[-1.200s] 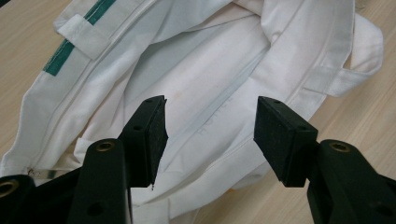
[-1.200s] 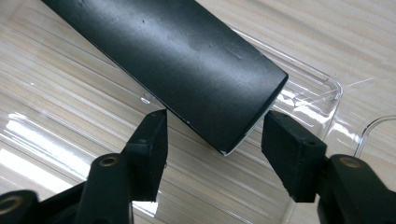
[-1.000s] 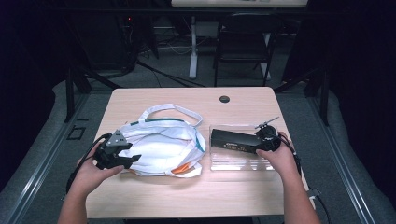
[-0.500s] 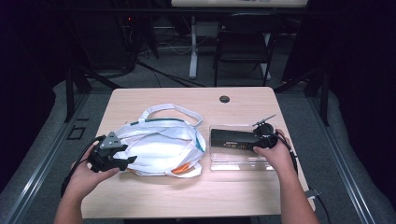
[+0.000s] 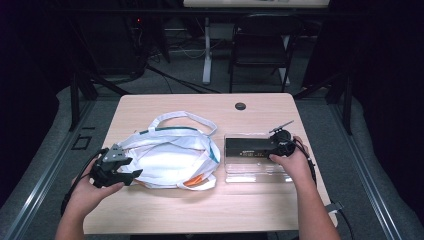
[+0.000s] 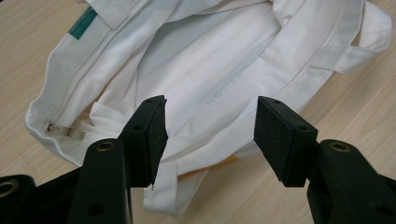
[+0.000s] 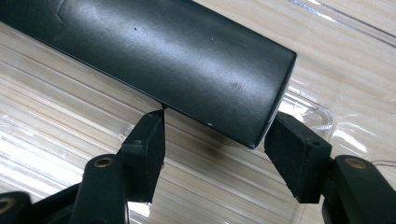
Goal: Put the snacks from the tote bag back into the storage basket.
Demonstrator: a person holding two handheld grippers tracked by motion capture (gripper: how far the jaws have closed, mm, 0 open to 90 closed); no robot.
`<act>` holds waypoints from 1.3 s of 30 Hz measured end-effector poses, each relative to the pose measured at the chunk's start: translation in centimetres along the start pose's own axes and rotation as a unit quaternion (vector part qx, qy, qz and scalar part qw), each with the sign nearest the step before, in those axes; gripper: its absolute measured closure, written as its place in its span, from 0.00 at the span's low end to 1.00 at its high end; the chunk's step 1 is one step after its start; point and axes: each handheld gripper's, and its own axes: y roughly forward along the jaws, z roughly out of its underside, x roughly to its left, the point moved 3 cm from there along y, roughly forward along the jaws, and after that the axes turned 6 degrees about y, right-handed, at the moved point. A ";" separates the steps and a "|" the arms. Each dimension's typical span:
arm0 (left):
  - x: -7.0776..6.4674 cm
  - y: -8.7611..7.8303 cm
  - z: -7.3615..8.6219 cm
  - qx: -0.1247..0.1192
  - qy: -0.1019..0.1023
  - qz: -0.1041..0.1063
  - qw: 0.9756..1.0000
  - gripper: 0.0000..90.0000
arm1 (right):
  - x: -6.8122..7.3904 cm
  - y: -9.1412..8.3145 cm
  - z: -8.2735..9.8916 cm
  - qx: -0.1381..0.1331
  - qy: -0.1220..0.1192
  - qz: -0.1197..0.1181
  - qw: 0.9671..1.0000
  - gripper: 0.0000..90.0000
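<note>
High view: your right hand-held gripper (image 5: 276,145), jaws just widening, straddles the black box (image 5: 248,148) unclamped; your left hand-held gripper (image 5: 131,175) gapes empty at the white bag (image 5: 170,162). Packing remains.

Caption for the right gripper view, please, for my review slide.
Right hand-held gripper with jaws just opened around the end of a black box lying in a clear plastic tray.

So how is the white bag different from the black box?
The white bag is soft, crumpled cloth with loop handles and teal trim; the black box is stiff, long and plain. The bag is much bigger than the box. The bag lies straight on the table; the box sits in a clear plastic tray. Both lie flat, each with a gripper at one end.
</note>
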 end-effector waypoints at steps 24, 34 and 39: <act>0.0 0.0 0.2 0.003 0.000 -0.004 1.000 0.49 | 0.0 0.3 0.0 0.001 0.005 0.002 1.000 0.43; 0.0 0.1 0.2 0.006 0.002 -0.006 1.000 0.49 | 0.3 -0.5 0.0 0.001 -0.006 0.013 1.000 0.43; 0.0 0.1 0.1 0.005 0.005 -0.005 1.000 0.49 | 0.4 -1.5 0.0 -0.010 -0.003 0.008 1.000 0.43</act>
